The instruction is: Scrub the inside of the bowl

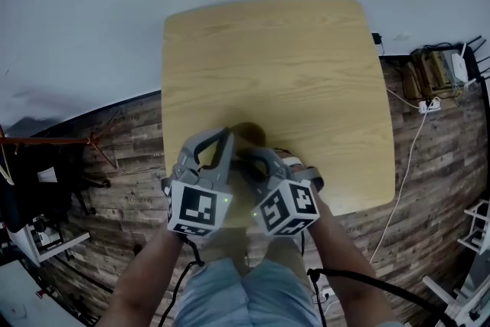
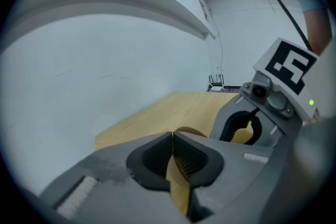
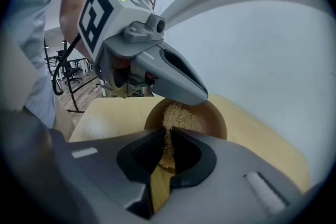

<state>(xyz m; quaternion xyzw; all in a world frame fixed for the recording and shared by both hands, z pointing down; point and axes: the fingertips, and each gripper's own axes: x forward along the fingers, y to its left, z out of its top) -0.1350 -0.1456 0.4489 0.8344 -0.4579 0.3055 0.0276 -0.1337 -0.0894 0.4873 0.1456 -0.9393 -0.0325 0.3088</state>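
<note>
On the near part of the wooden table (image 1: 306, 73), close to the person's edge, sits the bowl (image 3: 212, 119), brown and round, mostly hidden in the head view behind both tools. The left gripper (image 2: 172, 138) has its jaws brought together at the rim on the side away from the right gripper. They appear to pinch the bowl's wall there and steady it. The right gripper (image 3: 169, 134) is clamped narrow on a pale fibrous scrubber (image 3: 177, 114), whose free end reaches down inside the bowl and seems to touch the inner wall.

Scrubbing looks to be the step in hand. Doing it well probably means pressing the fibres flat against the wall and sweeping in circles from the bottom up to the rim. The left grip should hold firm so the bowl does not skid or tip toward the table edge. Pushing too hard could drag the scrubber out of the jaws, since only a thin tuft sits between them.

The bowl stands upright with its mouth facing up, and being round it has no long axis of its own. The scrubber's length runs forward from the right jaws and down into the bowl
</note>
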